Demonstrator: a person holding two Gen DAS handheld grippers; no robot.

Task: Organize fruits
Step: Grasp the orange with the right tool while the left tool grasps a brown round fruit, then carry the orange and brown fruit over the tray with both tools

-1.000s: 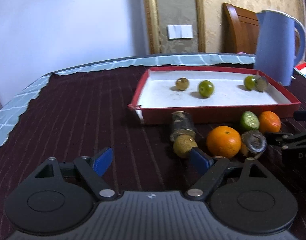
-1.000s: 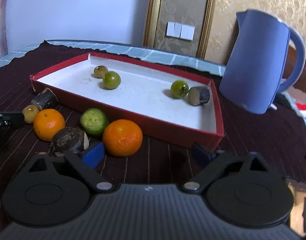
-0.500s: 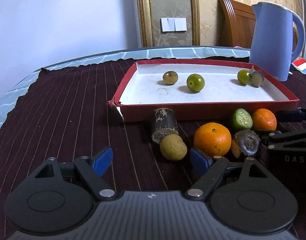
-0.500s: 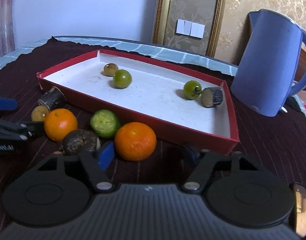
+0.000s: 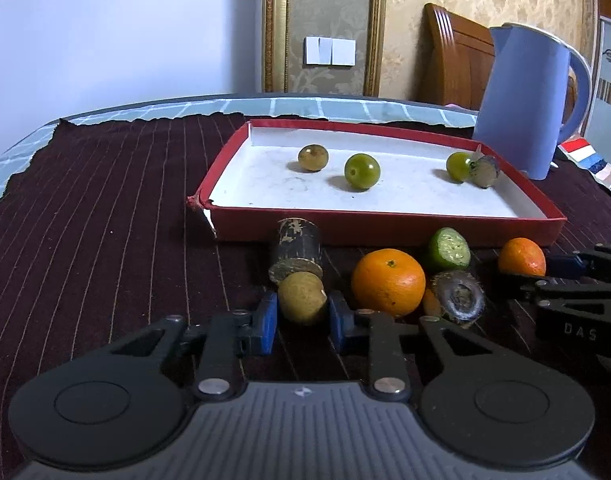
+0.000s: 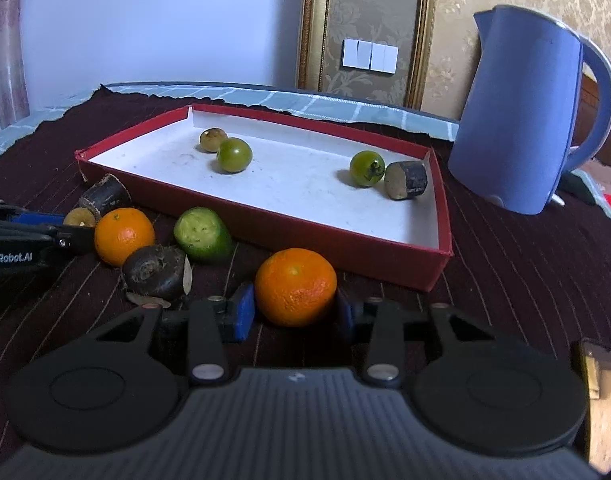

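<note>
- The left gripper (image 5: 301,317) is clamping a small tan fruit (image 5: 301,298) on the dark cloth (image 5: 105,240), just before the red tray's (image 5: 385,226) near edge.
- The right gripper (image 6: 293,312) is closing around an orange (image 6: 295,286); its pads seem to be touching it.
- Four pieces are sitting inside the tray.

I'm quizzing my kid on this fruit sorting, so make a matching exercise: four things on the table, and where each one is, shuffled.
Things:
1. small brown fruit
2. nearest orange
3. blue kettle
4. two green tomatoes

Places:
A. inside the red box
B. between the right gripper's closing jaws
C. behind the box, to its right
D. clamped in the left gripper

Pairs: 1-D, 2-B, 3-C, 4-A
</note>
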